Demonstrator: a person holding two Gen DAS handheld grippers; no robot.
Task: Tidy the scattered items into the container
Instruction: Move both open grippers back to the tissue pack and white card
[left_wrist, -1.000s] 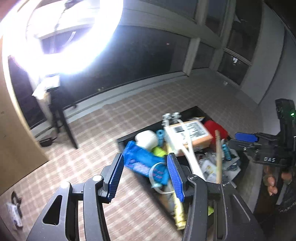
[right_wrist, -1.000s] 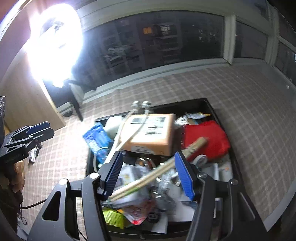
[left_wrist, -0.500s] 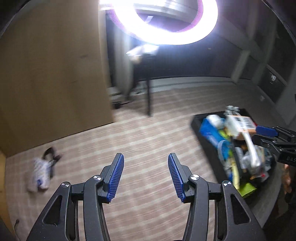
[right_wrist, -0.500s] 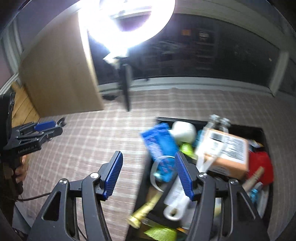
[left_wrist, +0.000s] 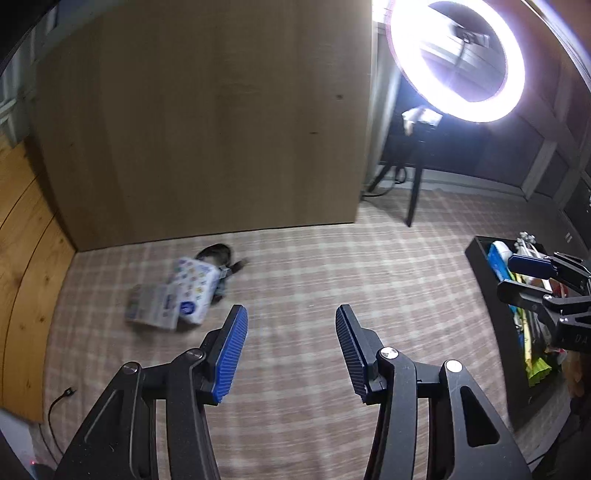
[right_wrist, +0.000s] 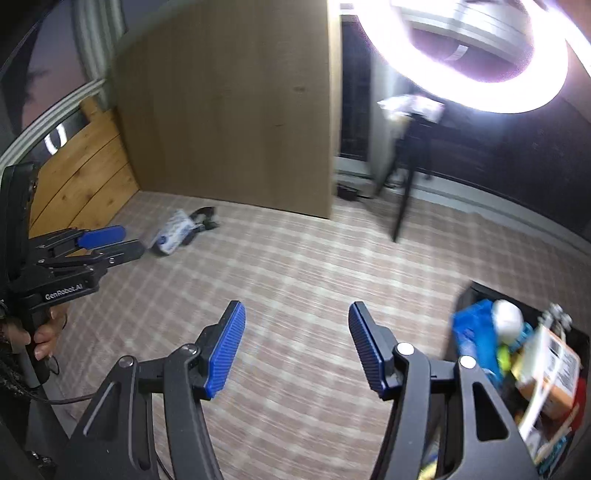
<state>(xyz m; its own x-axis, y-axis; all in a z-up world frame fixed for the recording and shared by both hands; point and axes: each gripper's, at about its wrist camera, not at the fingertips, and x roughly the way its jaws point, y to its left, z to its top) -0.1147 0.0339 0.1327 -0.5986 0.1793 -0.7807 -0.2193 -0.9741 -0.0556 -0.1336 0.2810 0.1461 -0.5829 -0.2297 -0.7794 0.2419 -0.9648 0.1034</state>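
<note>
Both sets of jaws are held apart and empty – left gripper, right gripper. The packet lies on the floor by the panel, ahead-left of the left gripper – the nearer; the bin sits well right
</note>
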